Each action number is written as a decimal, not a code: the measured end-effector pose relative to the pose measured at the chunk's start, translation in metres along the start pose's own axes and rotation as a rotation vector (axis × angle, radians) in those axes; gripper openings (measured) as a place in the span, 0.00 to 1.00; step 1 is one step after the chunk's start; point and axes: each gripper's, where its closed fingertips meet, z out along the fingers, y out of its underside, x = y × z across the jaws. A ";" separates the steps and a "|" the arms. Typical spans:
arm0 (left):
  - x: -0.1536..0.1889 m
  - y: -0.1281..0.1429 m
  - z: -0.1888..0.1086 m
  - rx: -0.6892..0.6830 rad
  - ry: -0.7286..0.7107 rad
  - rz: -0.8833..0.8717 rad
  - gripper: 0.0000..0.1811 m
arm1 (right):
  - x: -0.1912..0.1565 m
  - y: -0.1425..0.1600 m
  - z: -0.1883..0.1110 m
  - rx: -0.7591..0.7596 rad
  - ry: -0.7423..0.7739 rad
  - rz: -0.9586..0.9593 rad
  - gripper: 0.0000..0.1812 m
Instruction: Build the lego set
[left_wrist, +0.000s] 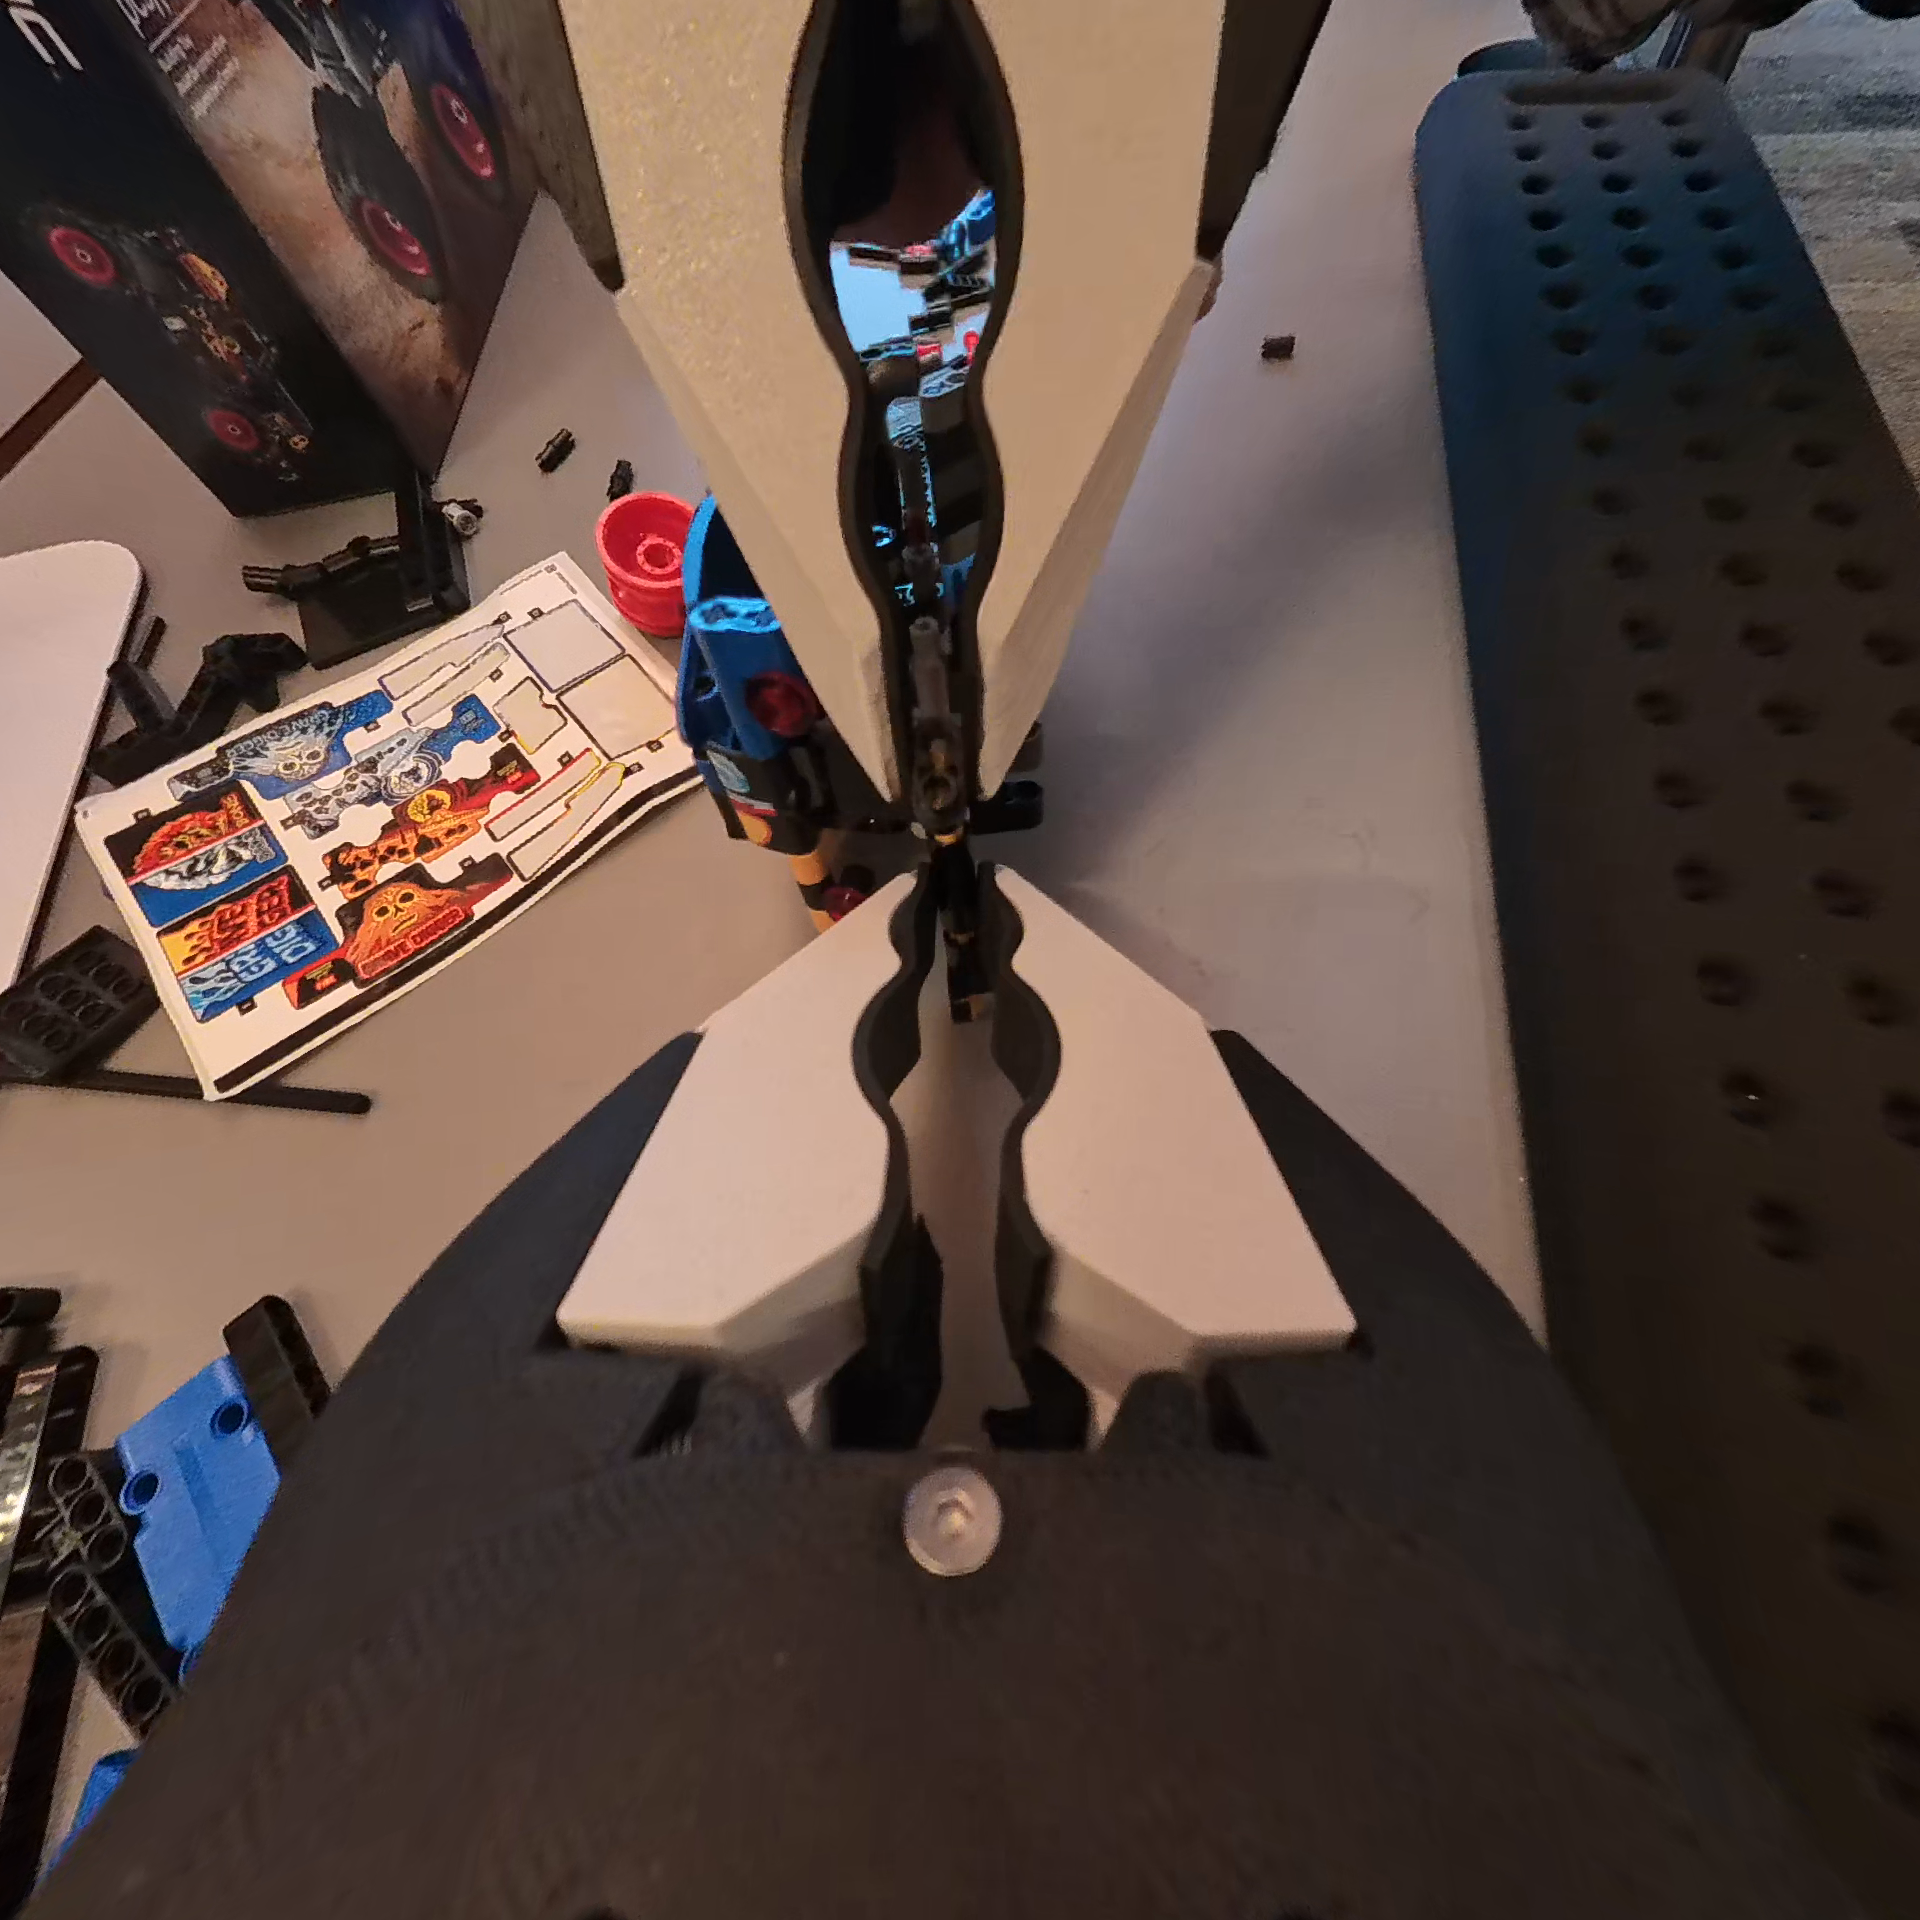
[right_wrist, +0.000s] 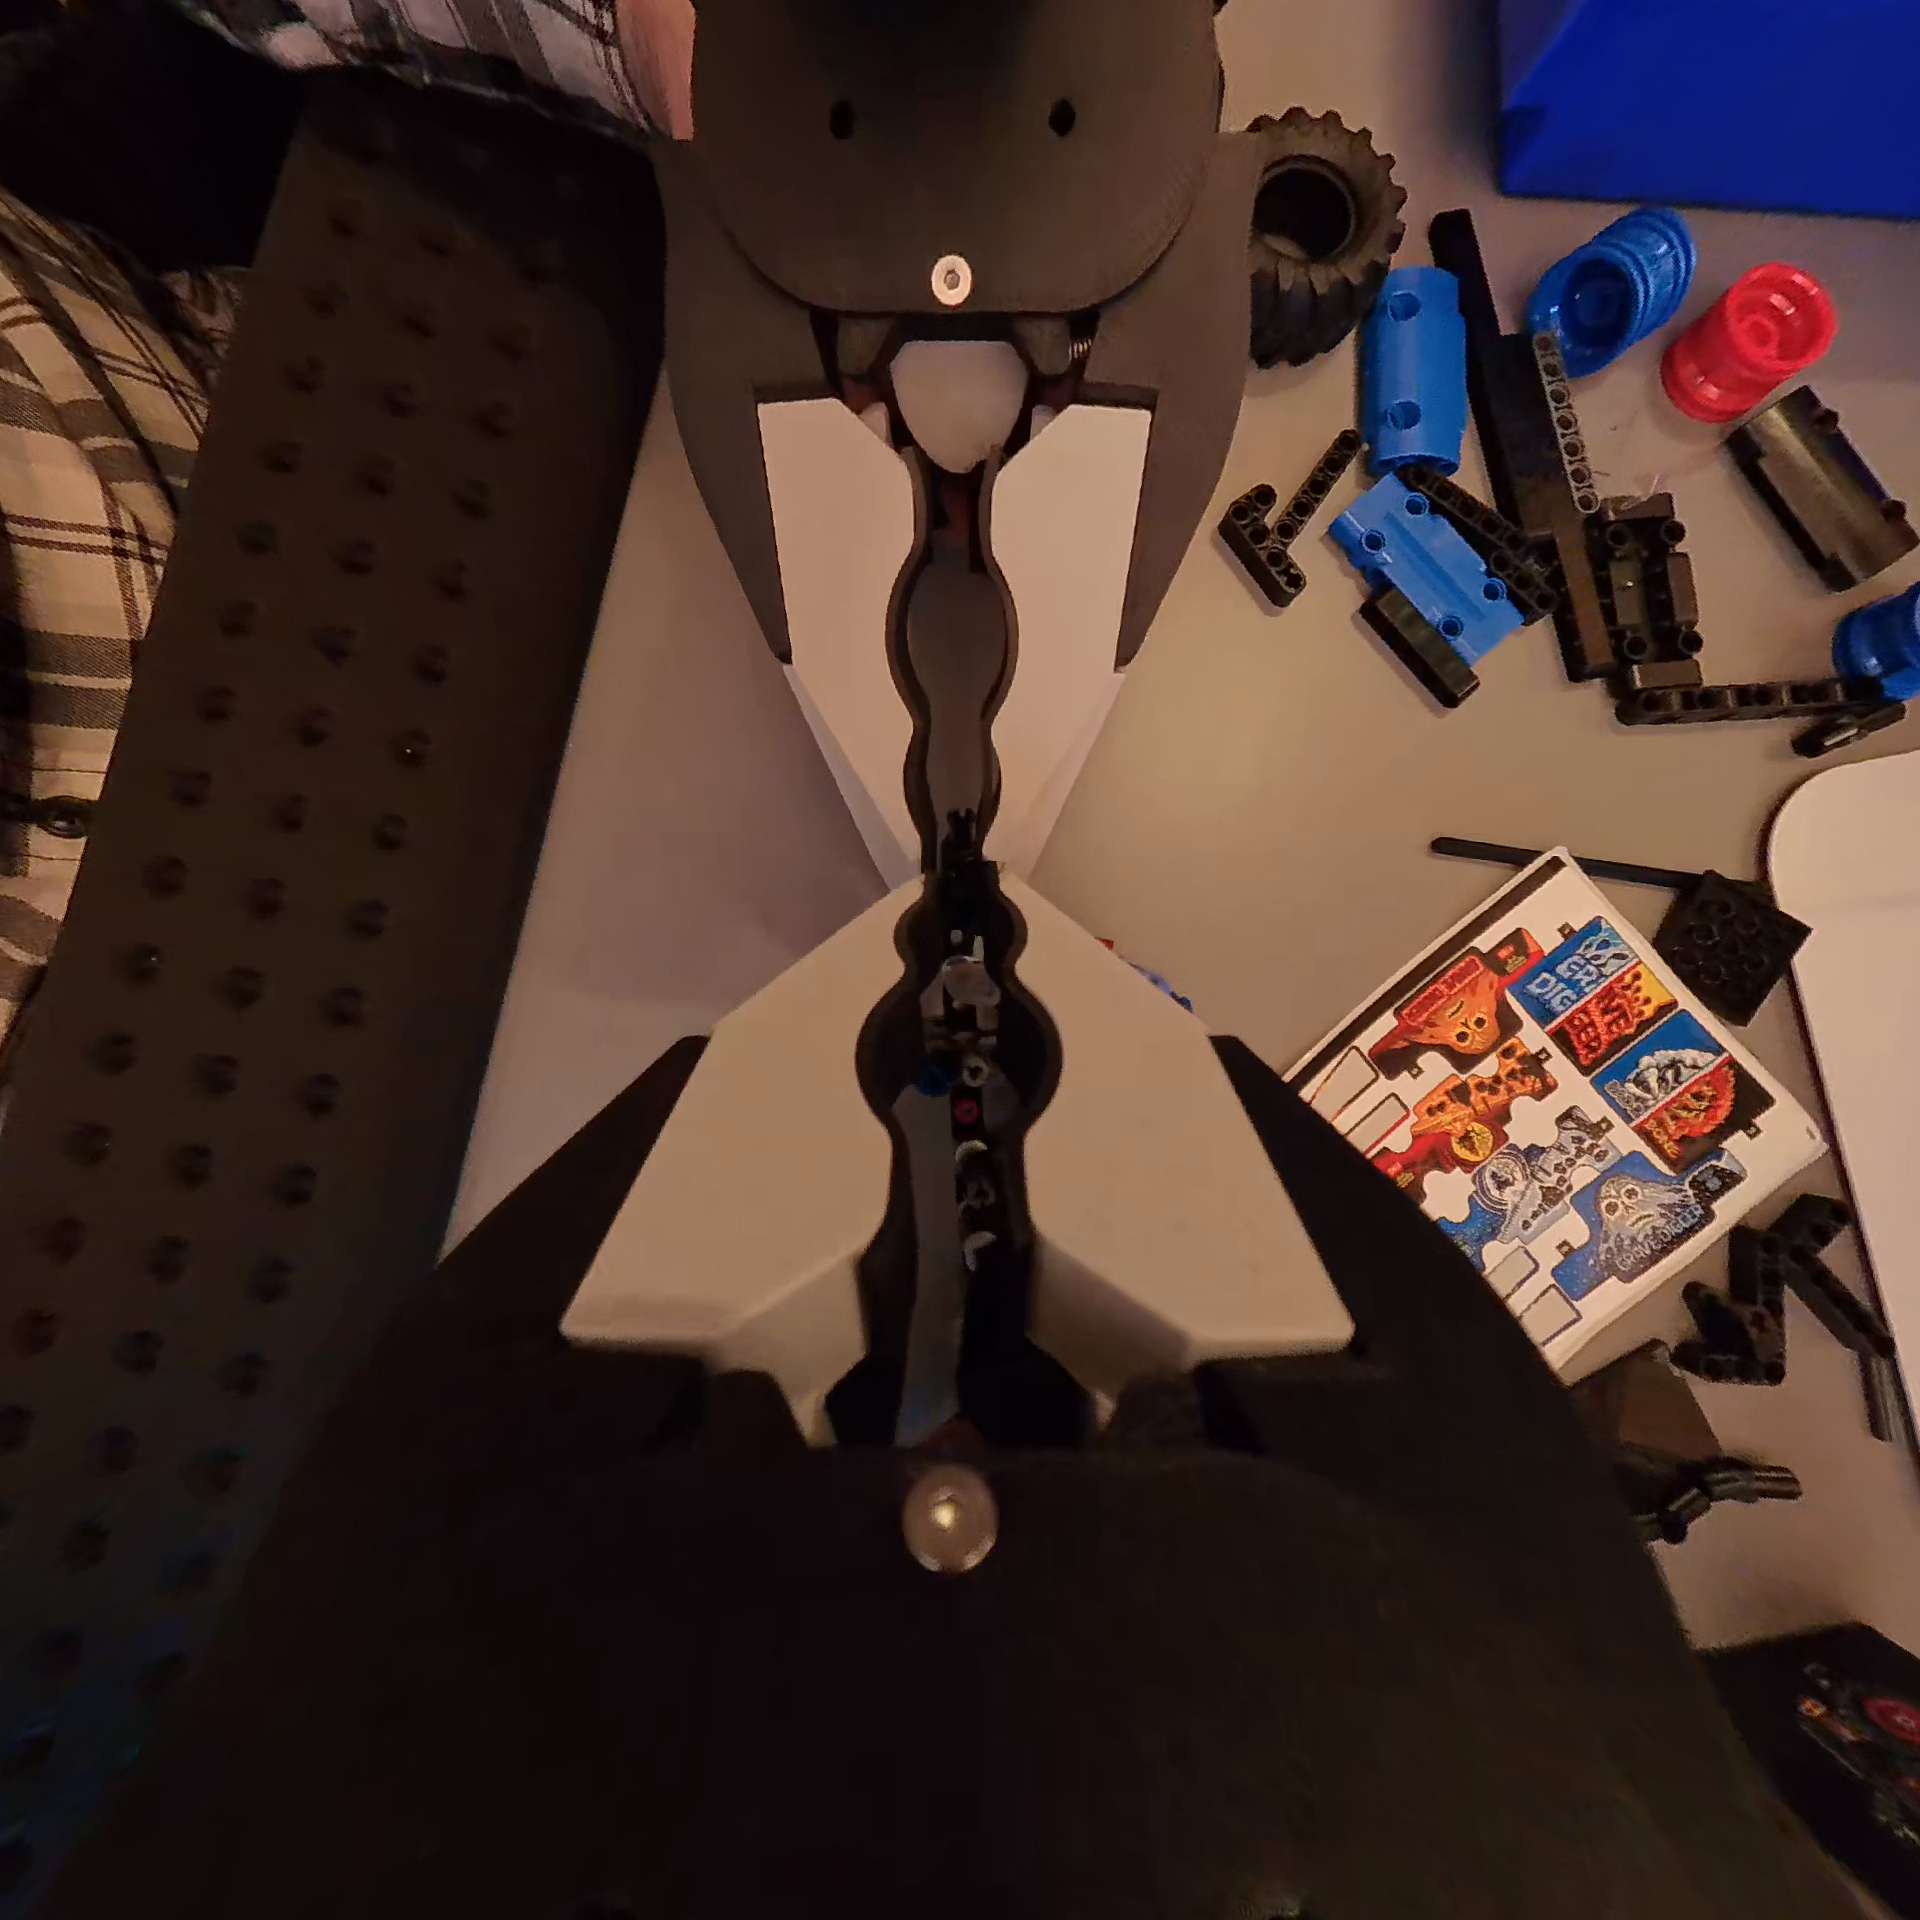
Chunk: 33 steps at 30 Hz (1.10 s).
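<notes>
In the left wrist view, the left gripper points forward over the grey table, tip to tip with the right gripper, which comes in from the far side. Both pairs of white fingers are nearly pressed together, pinching the same thin black part of the lego build between them; the build's blue body sits just left of the meeting tips. A sticker sheet lies flat to the left, a red wheel hub just beyond it, and the set's box stands upright at the far left. A dark perforated panel runs along the right. In the right wrist view, the right gripper aims forward and meets the left gripper head on, each closed on the slim black piece of the build, which runs back between the right fingers. Loose parts lie at upper right: a tyre, blue pieces and a red hub. The sticker sheet lies to the right.
</notes>
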 end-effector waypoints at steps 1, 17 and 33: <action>0.001 0.000 0.000 0.004 0.011 -0.012 0.03 | 0.000 0.000 0.000 0.001 0.000 0.002 0.03; -0.005 -0.028 -0.020 0.084 -0.121 0.099 0.03 | 0.002 0.004 -0.004 -0.061 0.024 -0.026 0.03; -0.001 -0.032 -0.018 0.027 -0.142 0.130 0.03 | -0.003 0.006 -0.009 -0.118 0.058 -0.101 0.04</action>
